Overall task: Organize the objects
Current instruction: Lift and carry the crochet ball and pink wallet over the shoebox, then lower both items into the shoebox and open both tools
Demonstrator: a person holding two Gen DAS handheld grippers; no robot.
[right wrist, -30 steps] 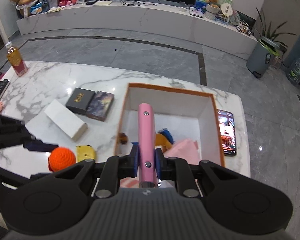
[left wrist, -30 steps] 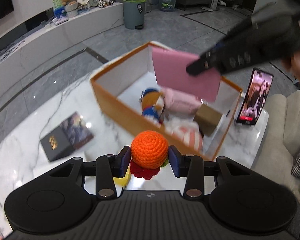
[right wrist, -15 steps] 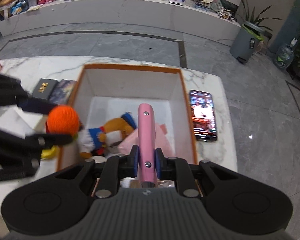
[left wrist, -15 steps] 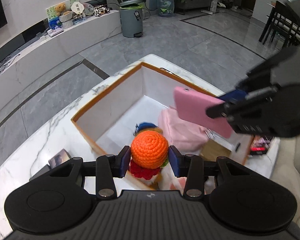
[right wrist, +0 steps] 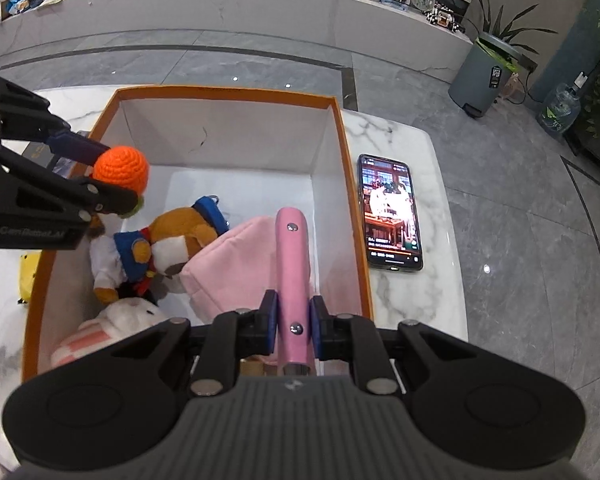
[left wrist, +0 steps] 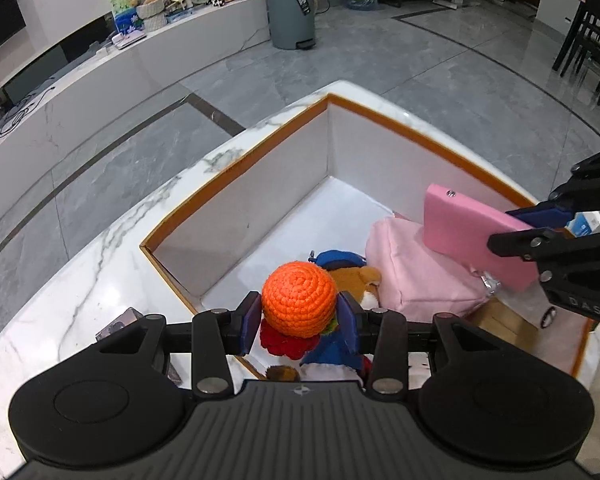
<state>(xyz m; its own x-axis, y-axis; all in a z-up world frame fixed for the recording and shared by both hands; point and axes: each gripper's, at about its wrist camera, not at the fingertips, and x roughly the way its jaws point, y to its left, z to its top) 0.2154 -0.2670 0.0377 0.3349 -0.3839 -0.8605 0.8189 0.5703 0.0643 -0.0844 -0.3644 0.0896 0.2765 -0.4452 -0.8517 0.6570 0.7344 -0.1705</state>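
Left wrist view: left fingers (left wrist: 299,316) pinch the orange ball (left wrist: 299,299) above the box (left wrist: 236,236), right fingers (right wrist: 293,322) clamping the pink case (right wrist: 292,276) lengthwise beside it.

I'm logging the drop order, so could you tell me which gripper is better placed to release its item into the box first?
Probably the left gripper: its orange ball hangs over bare box floor, whereas the right gripper holds its pink case above the pink pouch.
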